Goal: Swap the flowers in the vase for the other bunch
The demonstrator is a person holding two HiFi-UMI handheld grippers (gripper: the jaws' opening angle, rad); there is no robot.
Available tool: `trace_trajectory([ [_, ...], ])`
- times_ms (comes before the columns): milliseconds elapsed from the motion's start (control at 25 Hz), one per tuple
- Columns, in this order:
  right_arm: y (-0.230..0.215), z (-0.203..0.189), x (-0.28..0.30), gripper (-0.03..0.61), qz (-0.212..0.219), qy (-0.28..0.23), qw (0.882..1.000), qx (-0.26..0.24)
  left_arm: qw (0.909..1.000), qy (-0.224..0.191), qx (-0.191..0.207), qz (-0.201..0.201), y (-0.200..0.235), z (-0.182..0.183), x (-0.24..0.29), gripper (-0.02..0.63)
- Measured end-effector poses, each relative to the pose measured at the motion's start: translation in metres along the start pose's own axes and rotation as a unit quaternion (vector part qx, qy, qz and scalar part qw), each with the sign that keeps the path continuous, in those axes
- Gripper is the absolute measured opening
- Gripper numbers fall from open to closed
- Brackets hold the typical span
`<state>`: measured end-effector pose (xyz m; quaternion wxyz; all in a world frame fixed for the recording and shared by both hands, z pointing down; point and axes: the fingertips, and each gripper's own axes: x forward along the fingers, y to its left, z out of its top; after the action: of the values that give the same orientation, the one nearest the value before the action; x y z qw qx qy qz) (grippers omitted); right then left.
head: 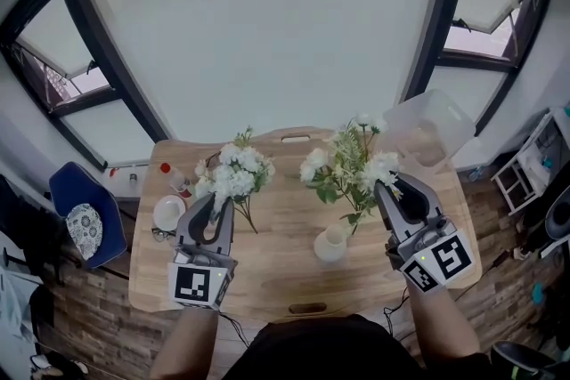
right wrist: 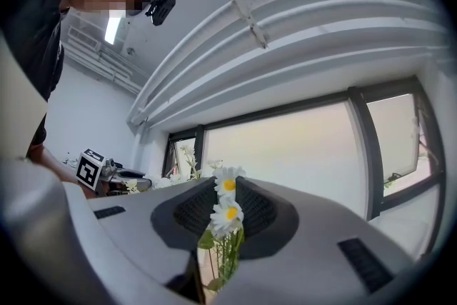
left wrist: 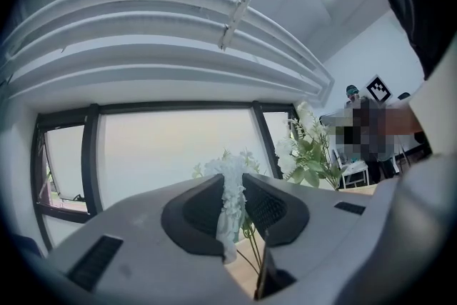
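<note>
Over the wooden table (head: 276, 276), my left gripper (head: 222, 207) is shut on the stems of a bunch of white flowers (head: 234, 174). In the left gripper view a white bloom cluster (left wrist: 230, 200) is pinched between the jaws of the left gripper (left wrist: 230, 191). My right gripper (head: 386, 188) is shut on a leafy bunch with daisies (head: 349, 163); its stem ends hang right at the mouth of the small white vase (head: 330, 244). Two daisies (right wrist: 227, 209) sit between the jaws of the right gripper (right wrist: 227, 198).
A clear plastic box (head: 427, 129) stands at the table's back right. At the left are a white bowl (head: 167, 212) and a red-capped bottle (head: 175, 179). A blue chair (head: 82, 211) stands left of the table, windows behind it.
</note>
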<state>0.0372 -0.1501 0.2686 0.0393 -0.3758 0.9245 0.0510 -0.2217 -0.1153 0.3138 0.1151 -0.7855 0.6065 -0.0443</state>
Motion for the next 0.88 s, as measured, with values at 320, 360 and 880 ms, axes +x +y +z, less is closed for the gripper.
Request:
trace_trajectory([
  [320,-0.036,0.02,-0.026,0.081,-0.031,-0.022,0.999,-0.004,0.9996,-0.02,-0.006,-0.018,-0.019,0.025,0.019,0.075],
  [360,-0.04,0.02,-0.029,0.078,-0.035,-0.022,0.999,-0.003,0.9995,-0.021,-0.006,-0.02,-0.021,0.028,0.022,0.075],
  [880,-0.066,0.013,-0.056,0.066,-0.077,-0.023,0.997,0.007,0.9967,-0.054,-0.014,-0.059,-0.043,0.061,0.047,0.075],
])
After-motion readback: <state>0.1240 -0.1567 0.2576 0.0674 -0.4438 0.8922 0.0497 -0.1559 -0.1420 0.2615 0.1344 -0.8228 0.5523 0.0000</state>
